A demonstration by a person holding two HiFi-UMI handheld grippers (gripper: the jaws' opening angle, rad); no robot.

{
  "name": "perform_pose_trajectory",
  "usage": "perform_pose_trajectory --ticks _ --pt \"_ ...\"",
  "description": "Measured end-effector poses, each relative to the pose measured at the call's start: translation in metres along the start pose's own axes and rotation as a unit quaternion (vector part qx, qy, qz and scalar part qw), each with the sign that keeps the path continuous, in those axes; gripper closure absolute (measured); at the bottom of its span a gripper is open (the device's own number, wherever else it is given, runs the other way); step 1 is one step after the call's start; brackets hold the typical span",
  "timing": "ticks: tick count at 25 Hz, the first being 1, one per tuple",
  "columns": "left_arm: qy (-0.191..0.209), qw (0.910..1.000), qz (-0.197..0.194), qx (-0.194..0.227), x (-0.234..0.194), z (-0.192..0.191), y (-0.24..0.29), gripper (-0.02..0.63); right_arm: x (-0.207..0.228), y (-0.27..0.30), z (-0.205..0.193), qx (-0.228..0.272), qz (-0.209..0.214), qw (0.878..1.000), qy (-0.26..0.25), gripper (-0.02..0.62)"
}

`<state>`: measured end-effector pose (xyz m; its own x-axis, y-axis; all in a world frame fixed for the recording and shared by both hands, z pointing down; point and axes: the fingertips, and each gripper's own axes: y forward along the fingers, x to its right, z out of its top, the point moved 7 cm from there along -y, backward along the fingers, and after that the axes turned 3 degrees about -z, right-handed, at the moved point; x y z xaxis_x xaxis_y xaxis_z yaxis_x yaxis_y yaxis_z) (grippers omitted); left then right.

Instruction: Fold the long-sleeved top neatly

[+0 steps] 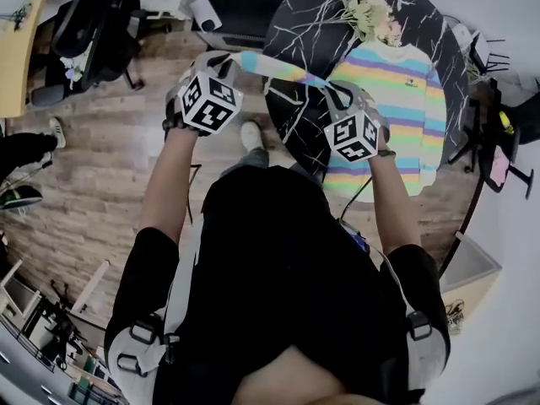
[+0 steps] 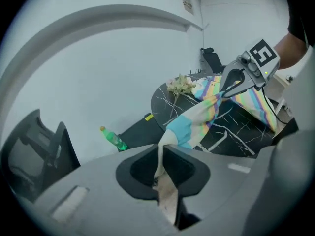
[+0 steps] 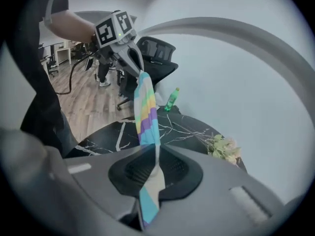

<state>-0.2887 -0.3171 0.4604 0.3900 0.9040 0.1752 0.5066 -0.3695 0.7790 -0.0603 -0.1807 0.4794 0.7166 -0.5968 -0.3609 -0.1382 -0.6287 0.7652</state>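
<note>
- Only the head view shows the whole long-sleeved top [image 1: 396,99]. It is pastel-striped and lies flat on the round black marble table [image 1: 295,24]. One sleeve [image 1: 274,68] is raised and stretched past the table's edge between the left gripper [image 1: 224,57] and the right gripper [image 1: 335,93].
- The left gripper view shows what the head view does not: its tongs are pressed together on the pale cuff end of the sleeve.
- The right gripper view shows the right tongs pinched shut on the striped part of the same sleeve, nearer the shoulder. The cloth rises from there to the other gripper.
- Both gripper views show a green bottle [image 2: 113,140] by the wall beyond the table. The head view cuts it off at the top edge.
- In the head view the marker cubes cover both pairs of jaws, and the person's body hides the near part of the table.
- Pale flowers [image 1: 371,11] lie on the marble just beside the top's neckline.
- The floor [image 1: 101,167] is wooden planks, with a black office chair [image 1: 93,24] on it. A white wall [image 2: 98,82] stands behind.
</note>
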Motion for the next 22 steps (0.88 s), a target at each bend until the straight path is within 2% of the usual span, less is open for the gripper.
perform_pose_trajectory --ticks 3,6,9,11,14,18,22 --pt "0.062 0.9966 0.043 0.033 -0.011 0.031 -0.016 0.569 -0.004 -0.010 0.001 0.015 -0.021 0.999 0.026 0.566" --pt "0.121 0.9866 0.089 0.066 -0.013 0.053 -0.037 0.569 -0.006 -0.016 0.006 0.031 -0.044 0.998 0.045 0.566" --pt "0.152 0.9768 0.121 0.090 -0.009 0.062 -0.057 0.569 -0.008 -0.021 0.008 0.043 -0.061 0.996 0.050 0.565" --pt "0.153 0.9757 0.123 0.097 -0.007 0.063 -0.064 0.568 -0.009 -0.023 0.008 0.047 -0.064 0.996 0.051 0.565" --pt "0.147 0.9786 0.112 0.091 -0.001 0.055 -0.065 0.568 -0.013 -0.021 0.006 0.039 -0.051 0.997 0.050 0.561" --pt "0.124 0.9856 0.093 0.068 0.011 0.023 -0.055 0.568 -0.022 -0.011 -0.004 0.011 0.009 0.999 0.044 0.487" --pt "0.102 0.9906 0.071 0.056 0.027 -0.007 -0.051 0.568 -0.007 -0.014 -0.006 0.022 0.049 0.997 0.051 0.485"
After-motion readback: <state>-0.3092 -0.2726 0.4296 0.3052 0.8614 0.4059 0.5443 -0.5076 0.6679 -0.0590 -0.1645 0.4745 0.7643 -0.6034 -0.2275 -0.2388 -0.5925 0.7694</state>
